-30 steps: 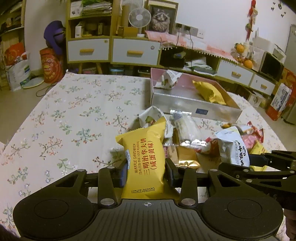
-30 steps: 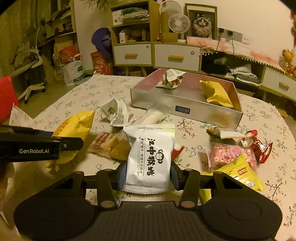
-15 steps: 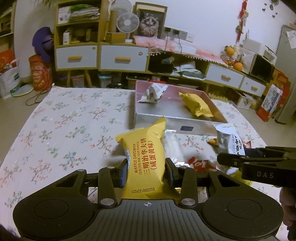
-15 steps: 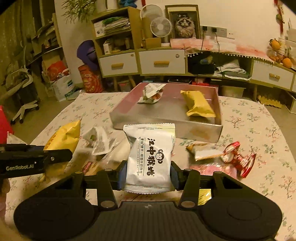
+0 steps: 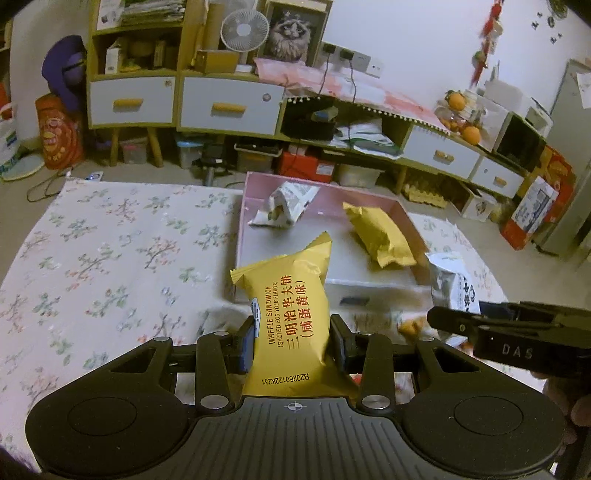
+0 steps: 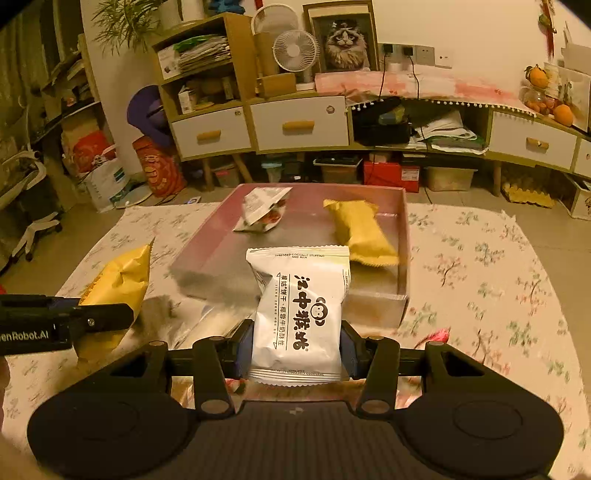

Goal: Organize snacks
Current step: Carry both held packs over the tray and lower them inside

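My left gripper (image 5: 291, 343) is shut on a yellow waffle sandwich packet (image 5: 288, 306) and holds it above the table, just before the near wall of the silver tray (image 5: 369, 286). My right gripper (image 6: 295, 347) is shut on a white biscuit packet (image 6: 301, 310), held in front of the same tray (image 6: 207, 266). Inside the tray lie a yellow packet (image 5: 380, 236) and a white torn packet (image 5: 284, 206). The right gripper shows at the right of the left wrist view (image 5: 517, 332). The left gripper with its yellow packet (image 6: 118, 280) shows at the left of the right wrist view.
The table has a floral cloth (image 5: 103, 251). Blurred loose snacks lie below the grippers, among them a red wrapper (image 6: 436, 336). Behind the table stand cabinets with drawers (image 5: 229, 107), a fan (image 5: 243, 29) and floor boxes.
Both grippers have risen and moved forward toward the tray with their packets. The snack pile has dropped below and behind the fingers, and the tray now looms closer.
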Demonstrator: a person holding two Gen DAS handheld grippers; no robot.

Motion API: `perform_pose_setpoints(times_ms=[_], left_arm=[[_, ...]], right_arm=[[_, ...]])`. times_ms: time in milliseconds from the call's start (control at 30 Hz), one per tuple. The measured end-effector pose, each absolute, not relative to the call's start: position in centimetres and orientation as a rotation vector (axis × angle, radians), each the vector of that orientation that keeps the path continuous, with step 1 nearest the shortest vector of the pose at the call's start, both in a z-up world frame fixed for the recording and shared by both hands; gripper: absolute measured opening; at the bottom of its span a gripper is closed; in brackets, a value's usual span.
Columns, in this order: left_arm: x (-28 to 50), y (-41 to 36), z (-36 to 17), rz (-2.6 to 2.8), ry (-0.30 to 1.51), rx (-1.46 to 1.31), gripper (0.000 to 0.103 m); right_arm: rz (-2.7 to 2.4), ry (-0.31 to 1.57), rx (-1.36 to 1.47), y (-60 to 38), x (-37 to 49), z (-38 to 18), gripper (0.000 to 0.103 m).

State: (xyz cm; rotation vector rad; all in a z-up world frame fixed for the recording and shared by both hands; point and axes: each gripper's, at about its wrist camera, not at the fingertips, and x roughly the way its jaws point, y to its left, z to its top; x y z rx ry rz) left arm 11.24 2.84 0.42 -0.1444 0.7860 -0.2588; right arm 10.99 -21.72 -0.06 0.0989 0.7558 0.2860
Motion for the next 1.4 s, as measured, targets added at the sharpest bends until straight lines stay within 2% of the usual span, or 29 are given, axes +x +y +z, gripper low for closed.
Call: perform_pose_setpoints(times_ms=[767, 1400], left_arm=[[21.9, -0.3, -1.3, -0.304, 0.805, -0.107, 0.037], [24.5, -3.4, -2.9, -0.342, 0.846, 0.004, 0.038]], right_arm=[[0.303, 0.855, 0.211, -21.9, 20.2, -1.5, 0.016], [0.255, 0.918, 0.234, -22.4, 22.0, -3.0, 0.016]])
